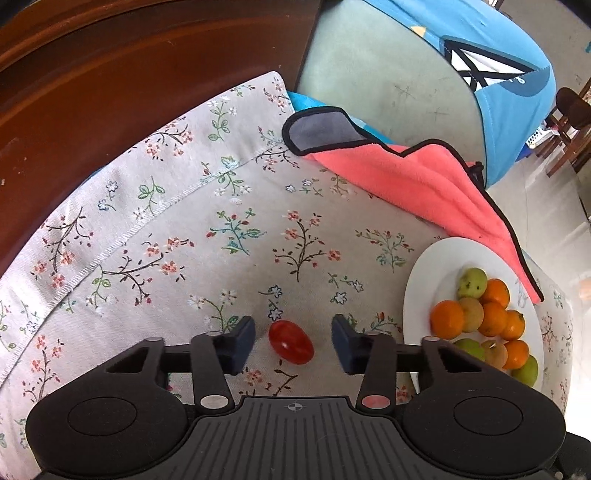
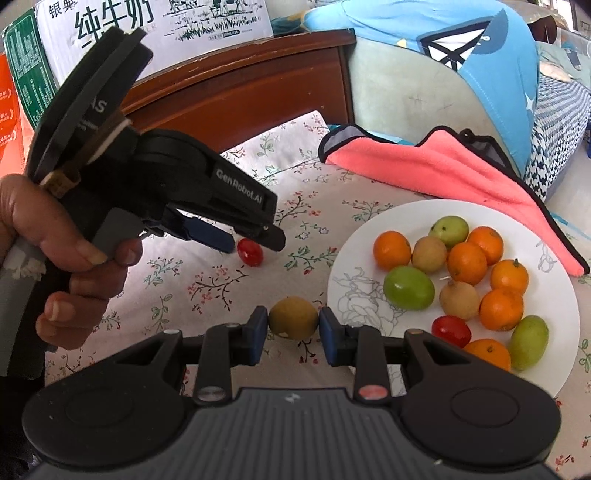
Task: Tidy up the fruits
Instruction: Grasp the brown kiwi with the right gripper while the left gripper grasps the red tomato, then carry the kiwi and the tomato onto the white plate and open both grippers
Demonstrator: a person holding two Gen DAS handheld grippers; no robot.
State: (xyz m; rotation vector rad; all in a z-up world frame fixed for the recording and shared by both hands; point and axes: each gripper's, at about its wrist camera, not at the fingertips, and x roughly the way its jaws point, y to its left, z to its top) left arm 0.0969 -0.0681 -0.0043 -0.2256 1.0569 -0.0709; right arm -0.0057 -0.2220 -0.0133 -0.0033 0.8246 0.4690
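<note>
A red cherry tomato (image 1: 291,342) lies on the floral tablecloth between the open fingers of my left gripper (image 1: 293,338), touching neither pad. It also shows in the right wrist view (image 2: 250,252), with the left gripper (image 2: 243,240) over it. My right gripper (image 2: 290,326) is shut on a brown-yellow round fruit (image 2: 293,318) just above the cloth, left of the white plate (image 2: 369,236). The plate holds several oranges, green fruits, brown fruits and one red tomato (image 2: 451,331). The plate also shows in the left wrist view (image 1: 432,266).
A pink towel with black trim (image 2: 461,173) lies behind the plate and touches its far rim. A blue cushion (image 2: 491,74) and a chair back stand beyond it. A dark wooden edge (image 2: 240,85) and a milk carton (image 2: 147,22) are at the back left.
</note>
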